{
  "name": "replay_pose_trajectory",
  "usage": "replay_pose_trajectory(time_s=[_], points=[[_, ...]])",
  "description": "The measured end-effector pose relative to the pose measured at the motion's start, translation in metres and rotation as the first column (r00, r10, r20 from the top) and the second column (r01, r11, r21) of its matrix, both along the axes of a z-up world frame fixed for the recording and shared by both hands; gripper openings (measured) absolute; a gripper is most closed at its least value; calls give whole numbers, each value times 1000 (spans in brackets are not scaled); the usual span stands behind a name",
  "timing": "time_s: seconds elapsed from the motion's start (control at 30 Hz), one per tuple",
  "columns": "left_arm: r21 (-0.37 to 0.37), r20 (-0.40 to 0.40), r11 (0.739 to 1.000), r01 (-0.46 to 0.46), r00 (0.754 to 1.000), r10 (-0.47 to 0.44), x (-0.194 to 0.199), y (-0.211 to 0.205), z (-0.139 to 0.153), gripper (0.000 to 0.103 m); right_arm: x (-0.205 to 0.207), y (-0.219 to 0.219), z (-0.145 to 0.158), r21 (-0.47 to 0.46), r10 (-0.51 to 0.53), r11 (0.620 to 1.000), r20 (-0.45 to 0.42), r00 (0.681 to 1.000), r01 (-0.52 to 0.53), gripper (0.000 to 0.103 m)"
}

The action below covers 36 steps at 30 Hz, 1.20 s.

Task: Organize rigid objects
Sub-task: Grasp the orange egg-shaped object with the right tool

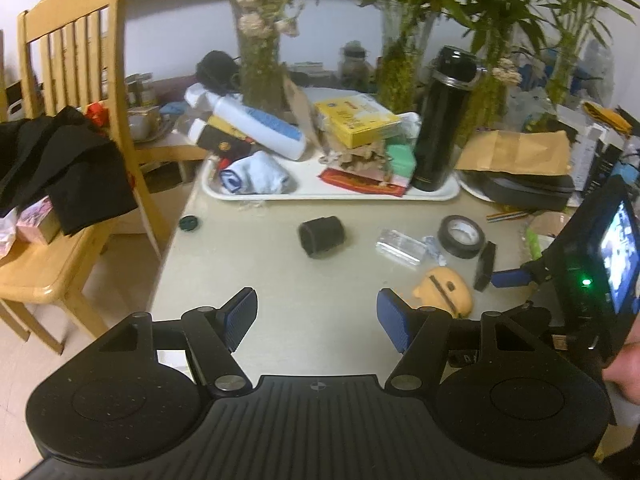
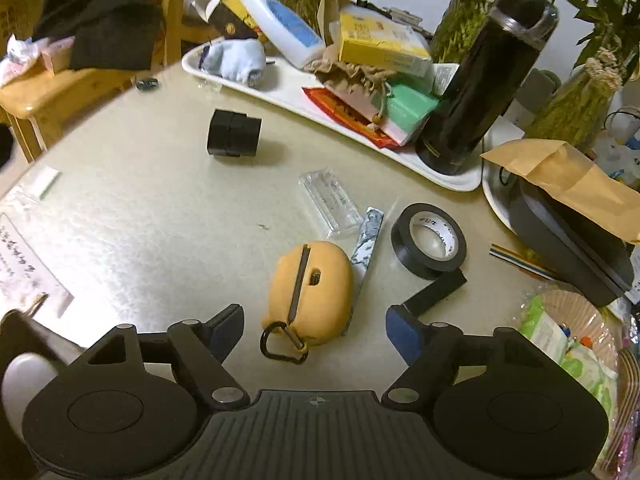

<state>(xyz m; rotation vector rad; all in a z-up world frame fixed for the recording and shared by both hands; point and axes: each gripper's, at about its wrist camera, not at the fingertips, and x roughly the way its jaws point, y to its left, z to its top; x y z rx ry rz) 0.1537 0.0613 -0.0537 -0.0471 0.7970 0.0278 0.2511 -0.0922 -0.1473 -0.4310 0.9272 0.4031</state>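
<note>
Ribbed black right gripper (image 2: 315, 332) gaping, smooth rounded yellow case (image 2: 310, 292), glossy tape roll (image 2: 429, 240)

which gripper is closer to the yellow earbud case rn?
Right. The right gripper is open with the yellow earbud case just ahead between its fingers. The left gripper sits open over bare table, case off to its right.

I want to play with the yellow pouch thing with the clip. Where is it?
In the right wrist view the yellow pouch lies on the table just ahead of the open right claw, beside the black tape roll and below the clear plastic box.
</note>
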Motion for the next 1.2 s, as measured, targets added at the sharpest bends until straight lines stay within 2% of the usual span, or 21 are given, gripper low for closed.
replay_pose_trajectory(time_s=[0.47, 0.7, 0.87, 0.97, 1.2], points=[[-14, -3, 999, -43, 999, 42, 1, 17, 3, 66, 20, 35, -19, -107, -59, 992, 7, 998, 59, 74], [-15, 2, 999, -53, 999, 53, 0, 20, 3, 66, 23, 37, -28, -147, -87, 985, 13, 996, 88, 58], [-16, 1, 999, -51, 999, 51, 0, 22, 2, 66, 22, 35, -29, -139, -102, 985, 20, 995, 104, 57], [-27, 26, 999, -24, 999, 24, -2, 20, 4, 66, 21, 32, -27, -116, -116, 986, 8, 993, 116, 57], [3, 64, 1000, 24, 998, -24, -6, 12, 4, 66, 14, 26, -9, -57, -131, 989, 34, 991, 133, 56]])
